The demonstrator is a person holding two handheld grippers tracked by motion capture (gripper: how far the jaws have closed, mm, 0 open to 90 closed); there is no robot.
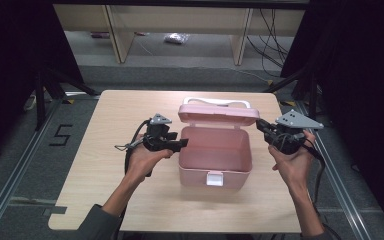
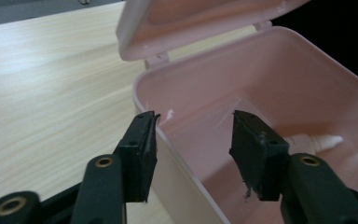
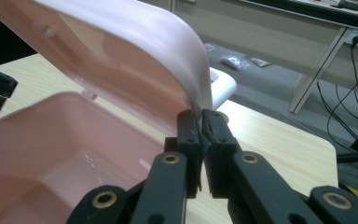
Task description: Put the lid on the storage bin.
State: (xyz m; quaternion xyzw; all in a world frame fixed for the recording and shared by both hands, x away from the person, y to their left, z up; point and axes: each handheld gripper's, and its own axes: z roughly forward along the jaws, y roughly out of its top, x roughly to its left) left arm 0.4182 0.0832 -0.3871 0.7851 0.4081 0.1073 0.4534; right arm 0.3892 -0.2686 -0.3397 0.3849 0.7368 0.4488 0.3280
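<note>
A pink plastic box [image 1: 215, 160] stands on the table with its lid [image 1: 219, 114] raised at the back; it has a white handle [image 1: 215, 102] and a white latch [image 1: 214, 178]. My right gripper [image 1: 258, 124] is shut on the lid's right edge, and in the right gripper view the lid [image 3: 121, 60] rim is pinched between its jaws [image 3: 200, 121]. My left gripper [image 1: 184, 144] is open at the box's left wall. In its own view the jaws [image 2: 193, 149] straddle that wall [image 2: 177, 158], one outside and one inside. A small white thing [image 2: 317, 141] lies in the box.
The wooden table [image 1: 130, 200] has bare room in front and to the left of the box. Beyond its far edge are pale furniture legs [image 1: 115, 35], cables [image 1: 272, 45] on the floor and a small bag [image 1: 175, 38]. Dark stands [image 1: 45, 85] flank the table.
</note>
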